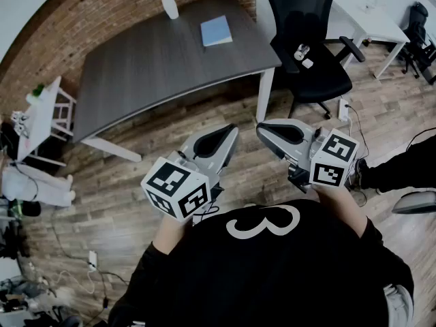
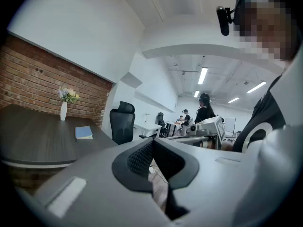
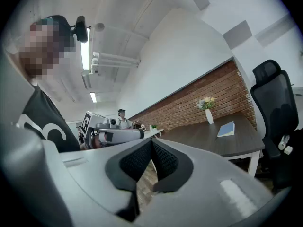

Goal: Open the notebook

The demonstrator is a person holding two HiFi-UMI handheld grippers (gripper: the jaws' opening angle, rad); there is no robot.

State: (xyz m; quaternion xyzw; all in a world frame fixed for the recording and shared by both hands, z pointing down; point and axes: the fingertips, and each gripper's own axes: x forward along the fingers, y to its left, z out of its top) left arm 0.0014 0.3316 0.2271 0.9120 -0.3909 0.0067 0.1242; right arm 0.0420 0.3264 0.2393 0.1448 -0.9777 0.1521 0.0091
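A closed light-blue notebook [image 1: 216,30] lies flat on the dark wooden table [image 1: 150,67], near its far right corner; it also shows small as the notebook [image 2: 84,133] and the notebook [image 3: 226,129] in the gripper views. Both grippers hang in the air over the floor, well short of the table and close to the person's chest. My left gripper [image 1: 230,131] is shut with nothing between its jaws. My right gripper [image 1: 261,129] faces it, also shut and empty. Each gripper sees the other across the gap.
A white vase with flowers [image 1: 168,3] stands at the table's far edge. A black office chair [image 1: 306,39] sits right of the table, a white desk [image 1: 368,19] behind it. A small white side table [image 1: 37,118] is at the left. Cables lie on the wooden floor [image 1: 122,203].
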